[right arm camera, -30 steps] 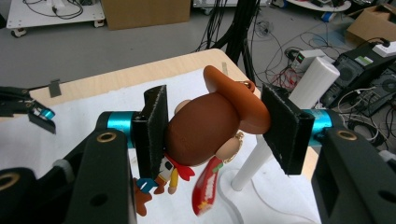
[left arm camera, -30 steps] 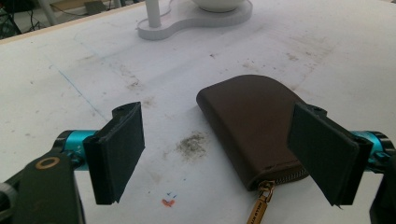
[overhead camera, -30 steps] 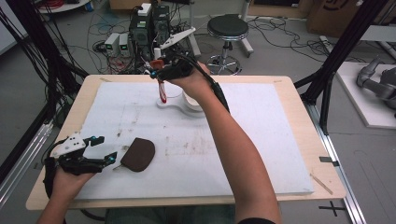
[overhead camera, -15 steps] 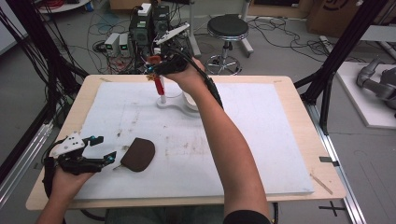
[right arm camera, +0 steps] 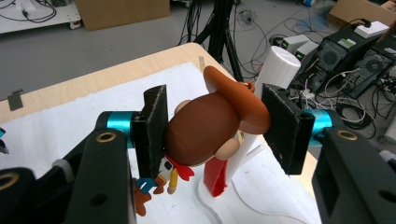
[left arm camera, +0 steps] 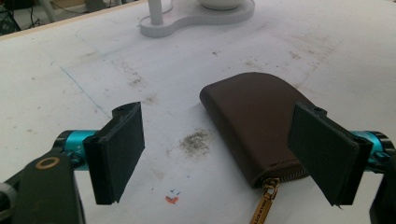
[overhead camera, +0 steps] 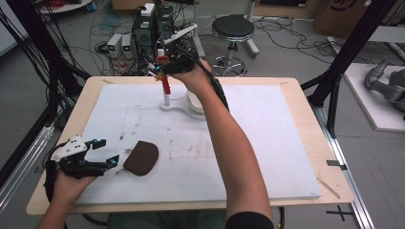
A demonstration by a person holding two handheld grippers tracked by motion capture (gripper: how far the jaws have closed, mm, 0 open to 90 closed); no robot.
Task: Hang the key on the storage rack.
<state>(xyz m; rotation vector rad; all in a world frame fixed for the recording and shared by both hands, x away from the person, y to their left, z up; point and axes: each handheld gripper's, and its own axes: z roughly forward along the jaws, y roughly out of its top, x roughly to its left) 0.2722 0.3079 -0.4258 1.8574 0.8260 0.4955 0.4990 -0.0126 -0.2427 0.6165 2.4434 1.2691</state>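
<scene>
Right gripper (right arm camera: 212, 128) pinches monkey figurine (right arm camera: 212, 126) by its head, just beside white post (right arm camera: 275, 74). Left gripper (left arm camera: 224, 154) spread, near brown pouch (left arm camera: 254, 123), well apart from post. Figurine looks light, rigid, smooth: head grip may slip.

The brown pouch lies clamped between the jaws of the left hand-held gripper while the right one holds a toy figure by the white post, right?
Not quite. The brown pouch lies loose on the table: the left hand-held gripper stands open around its zip end, as the left gripper view shows. The right hand-held gripper does hold the toy figure by the white post.
</scene>
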